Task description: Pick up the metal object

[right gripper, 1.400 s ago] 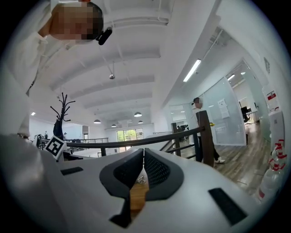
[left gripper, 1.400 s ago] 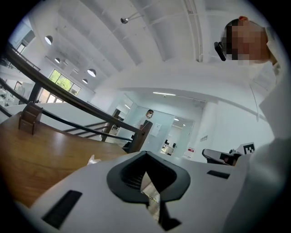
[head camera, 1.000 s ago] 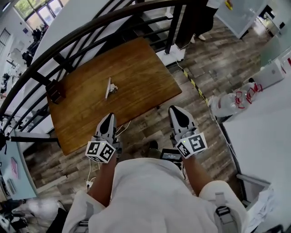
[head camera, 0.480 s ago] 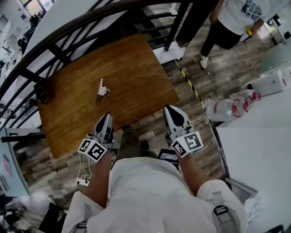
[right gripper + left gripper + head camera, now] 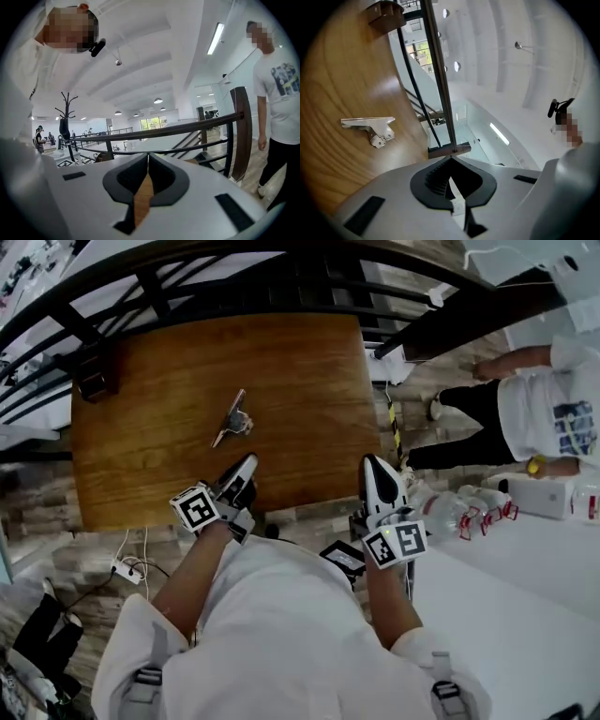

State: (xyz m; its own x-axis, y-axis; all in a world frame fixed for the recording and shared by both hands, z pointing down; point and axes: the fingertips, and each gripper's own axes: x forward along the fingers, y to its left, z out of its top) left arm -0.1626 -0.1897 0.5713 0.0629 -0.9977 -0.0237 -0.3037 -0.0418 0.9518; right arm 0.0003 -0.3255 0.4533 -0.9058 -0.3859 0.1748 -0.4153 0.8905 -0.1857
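Note:
The metal object [image 5: 233,418], a thin silvery bracket with a small hinged part, lies flat near the middle of the wooden table [image 5: 309,381]. It also shows at the left of the left gripper view [image 5: 369,126]. My left gripper [image 5: 248,465] hangs over the table's near edge, a short way from the metal object, jaws shut and empty; its tips [image 5: 451,157] meet in its own view. My right gripper [image 5: 371,462] is off the table's right near corner, also shut with nothing in it [image 5: 148,154].
A small dark box [image 5: 94,385] sits at the table's far left corner. A black railing [image 5: 281,277] runs behind the table. A person [image 5: 534,413] stands on the floor at right, near plastic bottles [image 5: 459,512] and a white surface [image 5: 525,606]. A power strip [image 5: 127,568] lies lower left.
The view has swung so the table sits squarely ahead. My left gripper has moved forward over the table's near edge, closer to the metal object. A person has walked in at right.

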